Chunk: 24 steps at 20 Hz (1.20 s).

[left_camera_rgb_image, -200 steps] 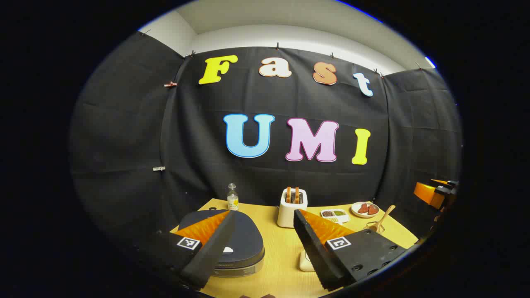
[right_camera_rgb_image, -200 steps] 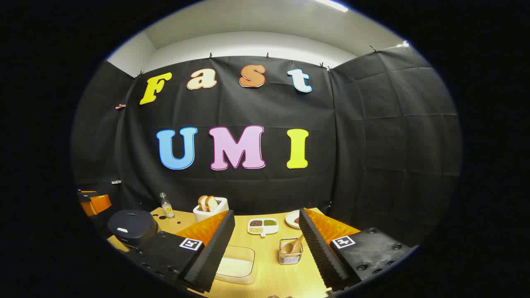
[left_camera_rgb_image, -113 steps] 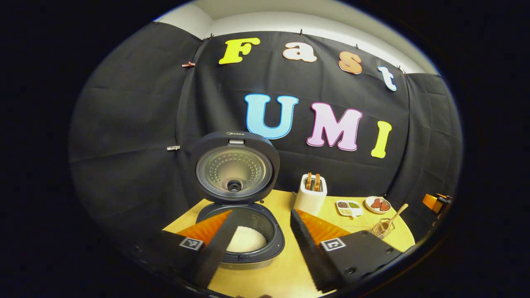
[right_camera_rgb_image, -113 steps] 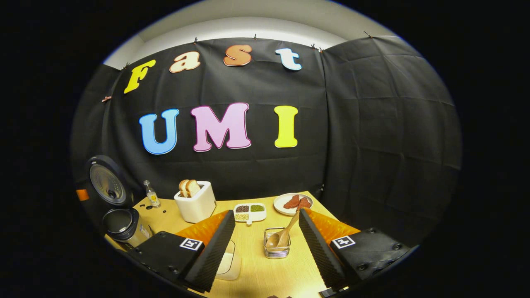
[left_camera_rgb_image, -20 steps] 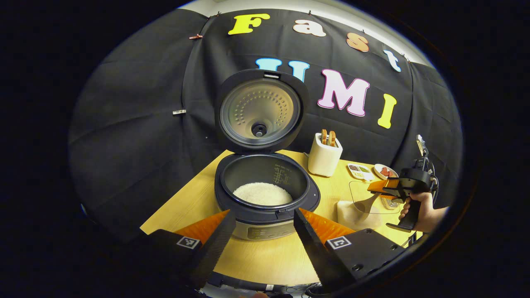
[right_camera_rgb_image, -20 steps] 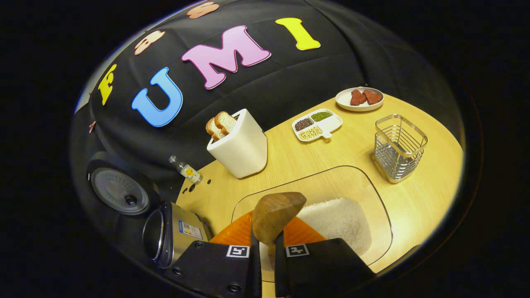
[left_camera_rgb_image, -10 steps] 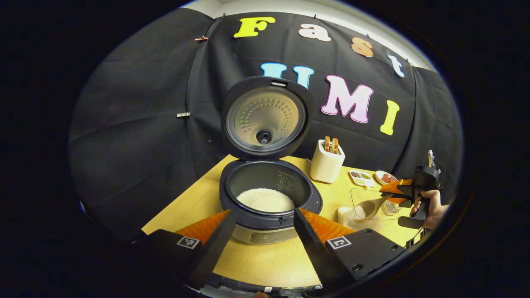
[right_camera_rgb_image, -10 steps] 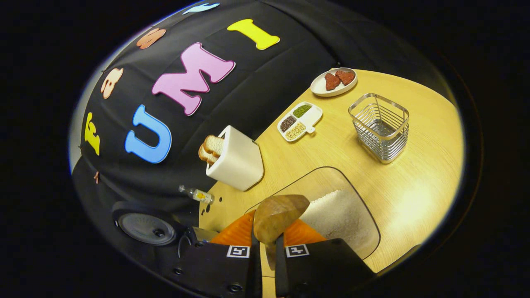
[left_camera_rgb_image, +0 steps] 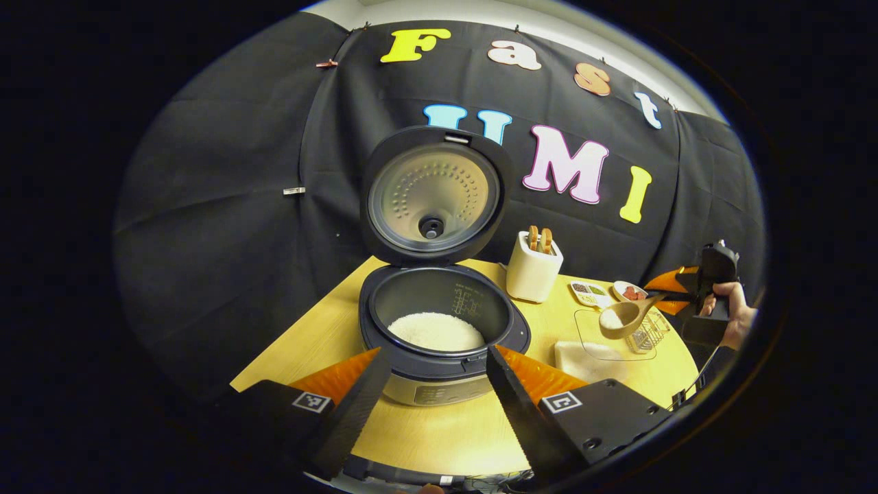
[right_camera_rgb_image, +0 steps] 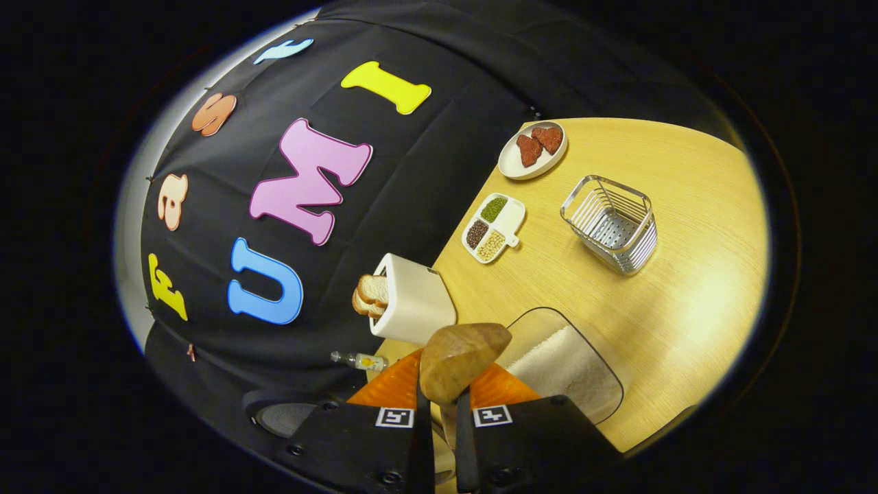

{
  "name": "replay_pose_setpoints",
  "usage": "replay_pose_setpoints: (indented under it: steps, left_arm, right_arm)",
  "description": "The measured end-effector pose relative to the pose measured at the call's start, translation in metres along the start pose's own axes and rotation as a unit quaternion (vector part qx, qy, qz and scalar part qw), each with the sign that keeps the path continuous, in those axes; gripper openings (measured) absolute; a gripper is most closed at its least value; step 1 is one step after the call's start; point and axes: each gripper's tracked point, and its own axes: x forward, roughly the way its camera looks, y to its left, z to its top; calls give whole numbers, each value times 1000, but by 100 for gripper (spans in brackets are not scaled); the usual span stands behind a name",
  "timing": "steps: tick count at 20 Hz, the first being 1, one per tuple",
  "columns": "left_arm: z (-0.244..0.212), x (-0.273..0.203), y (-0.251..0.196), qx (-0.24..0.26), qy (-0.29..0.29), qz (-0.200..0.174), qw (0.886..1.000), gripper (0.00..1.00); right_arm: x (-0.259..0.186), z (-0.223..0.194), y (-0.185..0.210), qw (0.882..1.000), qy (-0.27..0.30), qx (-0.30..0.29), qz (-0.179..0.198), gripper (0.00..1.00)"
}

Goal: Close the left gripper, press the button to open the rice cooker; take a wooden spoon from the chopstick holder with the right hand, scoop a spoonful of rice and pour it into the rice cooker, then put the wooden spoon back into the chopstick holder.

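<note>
Rice sits in the bowl of my wooden spoon (left_camera_rgb_image: 623, 317), which I see on the right in the left gripper view, lifted above the clear rice box (left_camera_rgb_image: 603, 343). My right gripper (right_camera_rgb_image: 439, 412) has its fingers squeezed tight on the spoon's handle. The spoon's long line points from my right hand (left_camera_rgb_image: 732, 312) toward the left, and the rice cooker (left_camera_rgb_image: 442, 322) lies that way too, well apart from the spoon. So I think the next move is to carry the spoon level to the left, over the pot, and then tip it.

My left gripper (left_camera_rgb_image: 439, 405) has its fingers spread wide and holds nothing. It hangs near the front of the cooker.

The cooker is round and dark, with its lid (left_camera_rgb_image: 433, 195) standing up and a shiny metal plate inside. White rice lies in the pot already. The wire chopstick holder (right_camera_rgb_image: 610, 223) stands on the smooth yellow desk (right_camera_rgb_image: 686, 288), far from the cooker. The spoon looks smooth and brown.
</note>
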Motion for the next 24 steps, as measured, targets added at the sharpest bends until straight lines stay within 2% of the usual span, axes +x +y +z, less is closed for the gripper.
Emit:
replay_pose_setpoints:
  steps: [6, 14, 19, 23, 24]
  left_arm:
    - [-4, -2, 6, -17, -11, 14, 1000, 96]
    - [-8, -16, 41, -43, -18, 52, 998, 96]
    - [-14, -24, 71, -60, -16, 82, 995, 96]
    - [-21, -30, 87, -73, -13, 93, 993, 96]
    - [-23, -31, 92, -74, -11, 97, 993, 93]
  right_arm:
    - [2, -15, 60, 997, 29, 37, 56, 17]
    - [17, -88, 138, 989, 98, 29, 106, 17]
    - [27, -136, 174, 984, 118, -48, 129, 16]
    - [33, -184, 191, 973, 135, -120, 146, 16]
    - [35, -194, 195, 969, 134, -146, 150, 17]
